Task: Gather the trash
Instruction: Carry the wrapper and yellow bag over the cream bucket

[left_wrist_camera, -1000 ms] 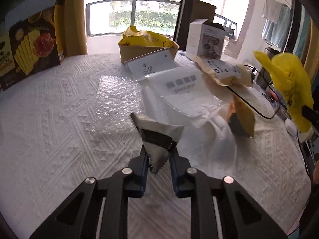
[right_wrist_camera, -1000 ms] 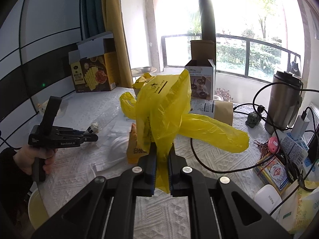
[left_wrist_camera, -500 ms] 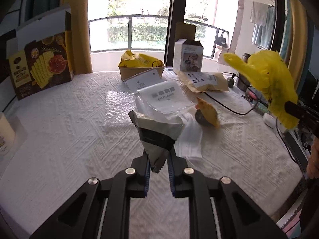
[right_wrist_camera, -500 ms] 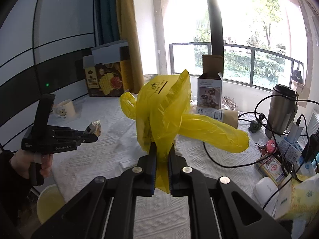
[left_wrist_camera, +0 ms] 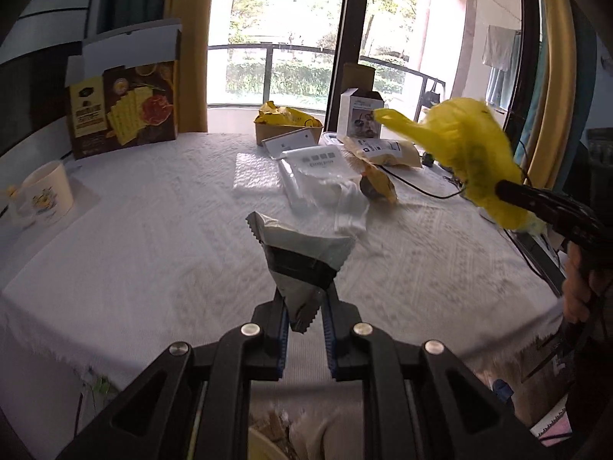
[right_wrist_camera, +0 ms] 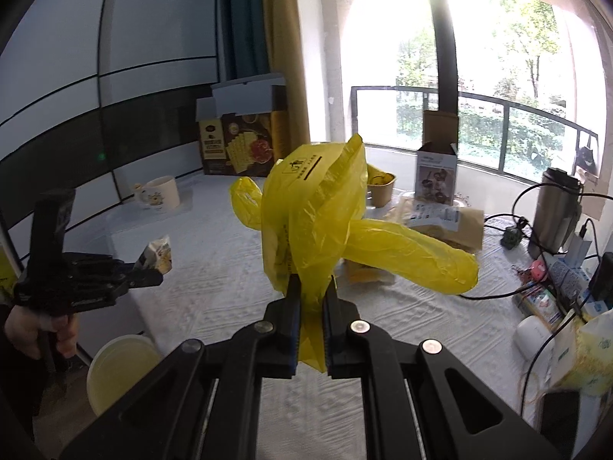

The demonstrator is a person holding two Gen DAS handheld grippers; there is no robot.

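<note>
My left gripper (left_wrist_camera: 304,306) is shut on a grey and black snack wrapper (left_wrist_camera: 302,253) with zigzag edges, held above the near edge of the white table (left_wrist_camera: 153,249). In the right wrist view that left gripper (right_wrist_camera: 149,274) and the wrapper (right_wrist_camera: 157,255) hang off the table's left side. My right gripper (right_wrist_camera: 310,287) is shut on a crumpled yellow plastic bag (right_wrist_camera: 314,211), which also shows at the right as the yellow plastic bag (left_wrist_camera: 467,145). A pale yellow bin (right_wrist_camera: 122,368) stands on the floor under the left gripper. Clear plastic bags (left_wrist_camera: 318,168) and a brown mailer (left_wrist_camera: 383,149) lie on the table.
A cracker box (left_wrist_camera: 122,111) and a mug (left_wrist_camera: 48,195) stand at the table's left. A cardboard tray (left_wrist_camera: 287,130) and a white carton (left_wrist_camera: 360,115) stand at the back. Cables, a steel flask (right_wrist_camera: 555,211) and small items crowd the right side.
Both grippers have drawn back from the table's middle with their loads still gripped. The left gripper now hangs past the table's near edge, above the bin.
</note>
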